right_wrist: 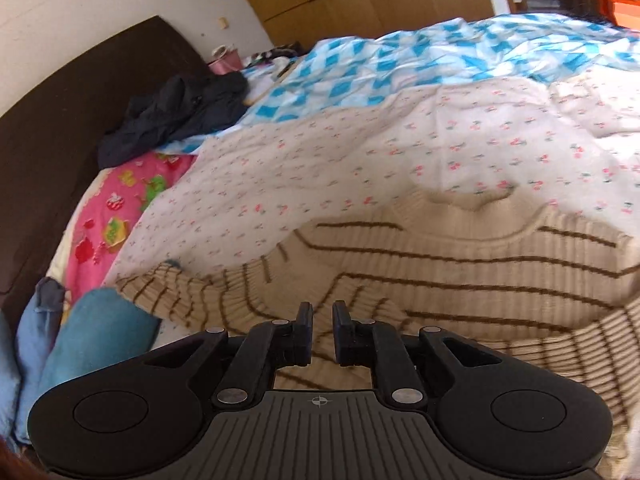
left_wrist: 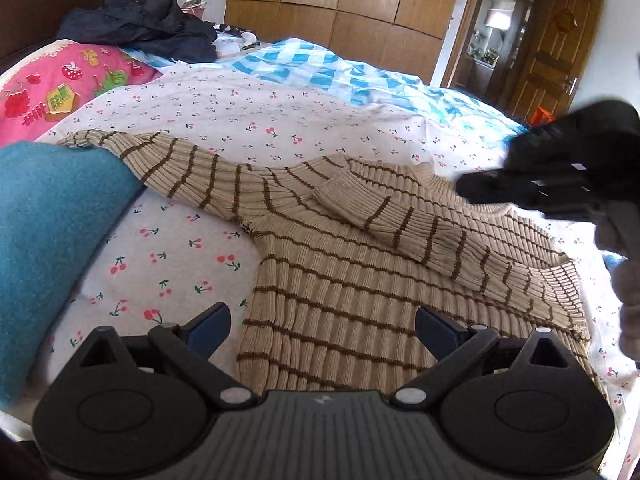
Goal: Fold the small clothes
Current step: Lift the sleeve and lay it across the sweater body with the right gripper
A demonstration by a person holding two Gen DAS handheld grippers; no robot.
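Teal fabric, a folded blanket (left_wrist: 48, 232), is lying at your far left, covering part of the sweater's outstretched sleeve (left_wrist: 160, 160). That sleeve is running out flat across the cherry-print bedspread (left_wrist: 248, 116) toward the pink pillow (left_wrist: 60, 84), its cuff poking out past the blanket's edge.

Moving right, your left tongs (left_wrist: 322, 326) are hanging wide apart, holding nothing, directly over the lower body of the sweater (left_wrist: 332, 280). The sweater is lying on the bed with its long axis running away from you, hem nearest these tongs and collar farthest. The other sleeve (left_wrist: 420, 228) is already lying folded diagonally across the chest.

Further right, your right tongs (right_wrist: 322, 332) are hovering low over the upper chest, their fingers nearly together with a narrow gap between them and no cloth visibly caught. In the left view they are showing as a dark, blurred shape near the collar.

The relation to mind, in my judgement: the unfolded sleeve is lying up and to the left of both tongs, its axis slanting from shoulder toward the pillow. Your left tongs are nearer its side and already spread, so they are looking better placed to bring the sleeve across. The blanket resting on it may be dragging as you lift.
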